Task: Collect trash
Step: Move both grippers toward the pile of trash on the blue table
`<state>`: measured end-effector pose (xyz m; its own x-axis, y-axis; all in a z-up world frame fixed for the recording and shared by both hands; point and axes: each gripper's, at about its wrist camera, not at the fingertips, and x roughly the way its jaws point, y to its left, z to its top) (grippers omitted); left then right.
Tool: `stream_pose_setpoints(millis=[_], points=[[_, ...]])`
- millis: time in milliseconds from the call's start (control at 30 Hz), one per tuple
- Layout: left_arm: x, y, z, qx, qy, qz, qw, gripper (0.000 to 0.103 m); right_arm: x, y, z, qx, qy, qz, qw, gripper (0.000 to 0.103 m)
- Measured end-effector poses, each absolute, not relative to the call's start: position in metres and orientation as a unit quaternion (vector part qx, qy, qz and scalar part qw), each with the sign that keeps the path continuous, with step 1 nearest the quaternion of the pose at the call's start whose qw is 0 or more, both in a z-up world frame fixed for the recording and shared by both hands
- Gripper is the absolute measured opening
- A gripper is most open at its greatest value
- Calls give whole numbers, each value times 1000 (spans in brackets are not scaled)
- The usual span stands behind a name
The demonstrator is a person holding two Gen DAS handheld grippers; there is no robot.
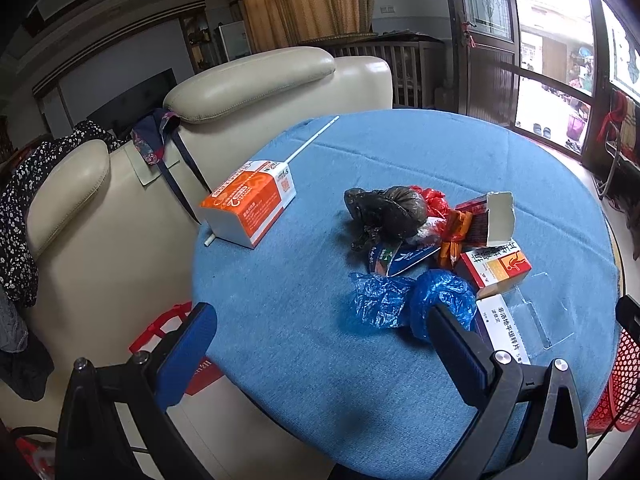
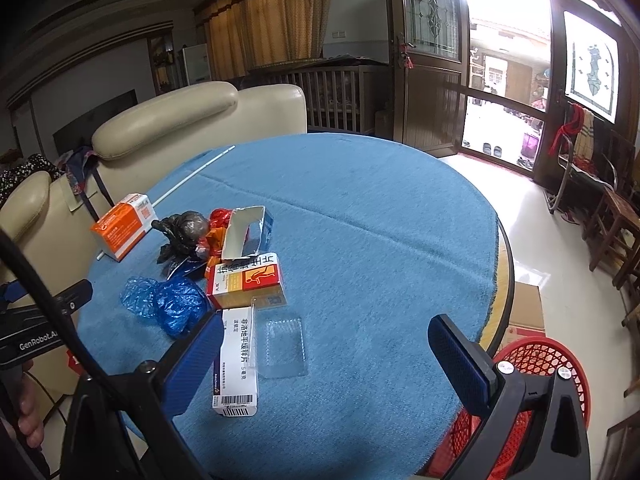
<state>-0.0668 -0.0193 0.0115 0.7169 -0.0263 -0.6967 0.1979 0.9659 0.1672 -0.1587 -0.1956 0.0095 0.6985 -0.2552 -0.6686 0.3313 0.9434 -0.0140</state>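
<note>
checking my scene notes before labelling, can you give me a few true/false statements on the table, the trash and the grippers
1. Both grippers are open and hold nothing. True: left gripper, right gripper.
2. The tablecloth is green. False: it is blue.
3. A red basket sits beside the table. True.
4. The orange box stands upright in the middle of the trash pile. False: it lies apart from the pile, near the table edge.
5. The black bag is already in the basket. False: it lies on the table.
</note>
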Motion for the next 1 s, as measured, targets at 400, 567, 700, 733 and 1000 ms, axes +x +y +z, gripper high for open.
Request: stream_pose_setpoints(millis=[400,567,700,733,1000], points=[[-65,-18,7,118,375,-59,918,103,-157,-192,9,51,357,-155,920,103],[-64,-15,6,117,377,-59,917,103,-155,-190,9,49,358,-154,920,103],[-64,-13,5,117,378,-61,916,103,-155,-188,8,47,360,-153,919,103],[-64,-13,4,117,378,-62,916,103,-154,-187,7,46,360,-152,919,103],[-61,-10,-1,115,387,-60,913,103,-151,-183,4,38,368,-153,916,103]])
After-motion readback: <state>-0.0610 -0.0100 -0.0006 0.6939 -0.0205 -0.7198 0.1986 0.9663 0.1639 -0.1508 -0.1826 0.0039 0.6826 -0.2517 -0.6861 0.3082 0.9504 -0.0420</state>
